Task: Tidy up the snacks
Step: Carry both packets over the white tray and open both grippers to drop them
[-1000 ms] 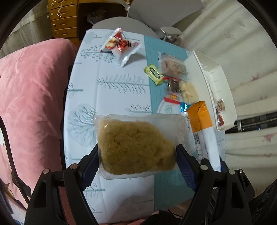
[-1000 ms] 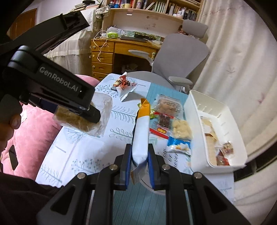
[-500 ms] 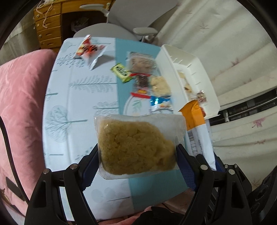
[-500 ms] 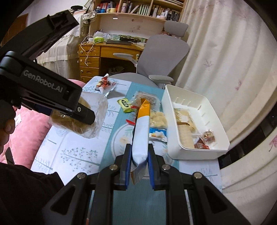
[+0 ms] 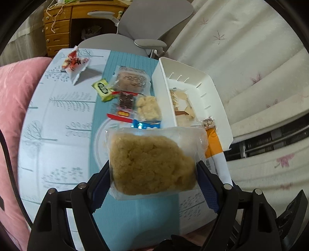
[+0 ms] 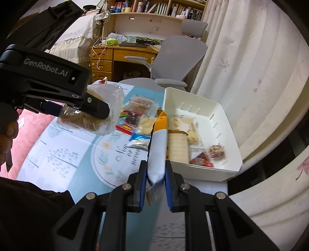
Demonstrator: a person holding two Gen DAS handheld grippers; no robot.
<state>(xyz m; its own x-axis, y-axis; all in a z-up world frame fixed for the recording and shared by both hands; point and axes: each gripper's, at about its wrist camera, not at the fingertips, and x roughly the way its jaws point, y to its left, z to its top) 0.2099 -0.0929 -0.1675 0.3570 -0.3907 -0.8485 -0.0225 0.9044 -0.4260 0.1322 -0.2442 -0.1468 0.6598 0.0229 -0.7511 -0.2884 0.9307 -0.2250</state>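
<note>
Left gripper (image 5: pixel 153 179) clamps clear-wrapped yellow crumbly cake (image 5: pixel 150 164) at frame centre. Right gripper (image 6: pixel 155 179) pinches slim white-and-orange snack packet (image 6: pixel 157 152) upright — lower centre, just left of white rectangular plastic bin (image 6: pixel 227 123) holding wrapped snacks.

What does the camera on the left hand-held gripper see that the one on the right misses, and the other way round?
Only the left wrist view shows the full red-and-white snack packet at the table's far corner and the green candy wrapper in full.

Only the right wrist view shows the bookshelf, the person's hand on the left hand-held gripper, and the red packet in the white bin's near corner.

Both show the white bin, the grey office chair, the wooden drawers, the bagged yellow crumbly cake and the orange-and-white packet.
</note>
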